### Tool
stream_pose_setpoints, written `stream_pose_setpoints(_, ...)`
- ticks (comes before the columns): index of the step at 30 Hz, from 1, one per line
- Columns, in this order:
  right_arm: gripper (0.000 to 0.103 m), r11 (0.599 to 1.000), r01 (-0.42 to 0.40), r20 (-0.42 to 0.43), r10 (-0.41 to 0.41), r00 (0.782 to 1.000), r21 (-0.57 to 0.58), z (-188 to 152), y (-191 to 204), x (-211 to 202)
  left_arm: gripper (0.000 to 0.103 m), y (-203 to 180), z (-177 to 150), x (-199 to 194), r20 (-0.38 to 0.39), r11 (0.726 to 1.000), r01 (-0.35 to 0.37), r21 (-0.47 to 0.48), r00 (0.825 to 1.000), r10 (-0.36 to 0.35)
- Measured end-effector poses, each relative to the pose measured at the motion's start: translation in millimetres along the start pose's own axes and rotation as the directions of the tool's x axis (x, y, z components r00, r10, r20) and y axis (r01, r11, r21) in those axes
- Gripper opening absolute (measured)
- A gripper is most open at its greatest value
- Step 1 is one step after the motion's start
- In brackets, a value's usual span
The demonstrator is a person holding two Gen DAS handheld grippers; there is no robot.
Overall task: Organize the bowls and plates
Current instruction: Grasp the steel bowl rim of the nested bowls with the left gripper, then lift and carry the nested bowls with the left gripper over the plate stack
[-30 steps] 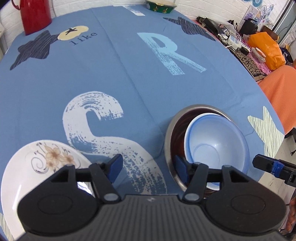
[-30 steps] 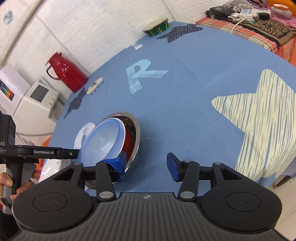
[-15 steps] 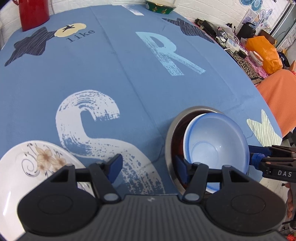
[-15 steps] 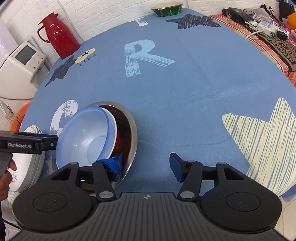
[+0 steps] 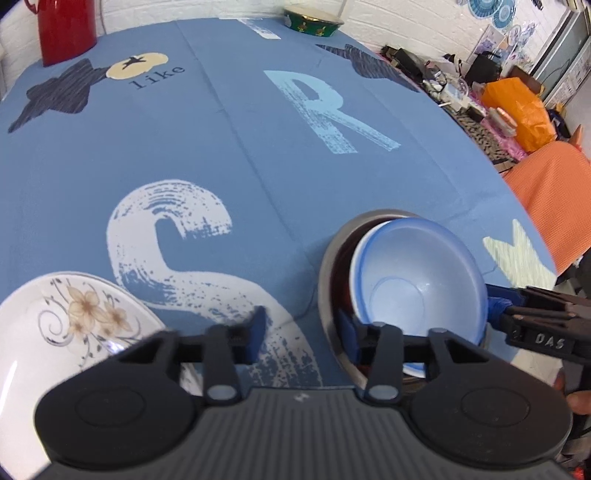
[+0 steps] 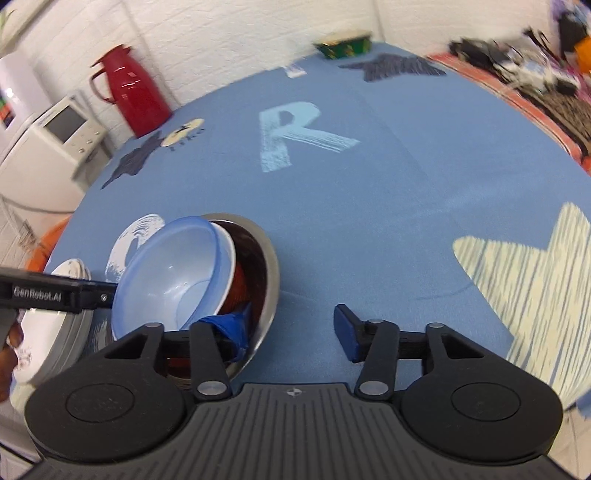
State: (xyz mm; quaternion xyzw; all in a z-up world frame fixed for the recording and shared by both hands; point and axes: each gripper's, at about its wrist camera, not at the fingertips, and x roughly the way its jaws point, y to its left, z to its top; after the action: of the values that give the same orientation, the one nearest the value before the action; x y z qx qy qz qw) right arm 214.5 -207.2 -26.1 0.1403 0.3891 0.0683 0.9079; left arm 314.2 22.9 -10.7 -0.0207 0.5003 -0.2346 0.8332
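A steel bowl (image 5: 327, 266) (image 6: 271, 266) stands near the front edge of the blue tablecloth, with a red bowl (image 5: 341, 273) (image 6: 240, 284) inside it. A pale blue bowl (image 5: 417, 284) (image 6: 173, 269) leans tilted on top of them. My left gripper (image 5: 301, 334) is open, one finger inside the steel rim and one outside. My right gripper (image 6: 291, 328) is open too, its left finger under the blue bowl and inside the rim. A white floral plate (image 5: 55, 332) (image 6: 37, 332) lies to the left of the bowls.
A red thermos (image 5: 66, 29) (image 6: 133, 96) and a green patterned bowl (image 5: 314, 20) (image 6: 345, 44) stand at the table's far edge. A cluttered side table with an orange bag (image 5: 517, 107) is on the right. A white appliance (image 6: 55, 140) stands off the left side.
The left gripper's jaws have narrowed around the steel bowl's rim. The blue bowl has tipped up more steeply. The right gripper has come in closer under the blue bowl.
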Motion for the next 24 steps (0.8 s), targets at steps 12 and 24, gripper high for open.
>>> stream_pose_setpoints(12, 0.017, 1.000, -0.006, -0.098, 0.008, 0.995, 0.027, 12, 3, 6, 0.000, -11, -3, -1, 0.017, 0.996, 0.027, -0.090, 1.000, -0.025)
stream_pose_setpoints(24, 0.007, 0.988, -0.059, -0.219, 0.089, 0.972, 0.141, 23, -4, 11, 0.000, -11, -5, -2, 0.029, 0.994, 0.009, -0.106, 1.000, -0.006)
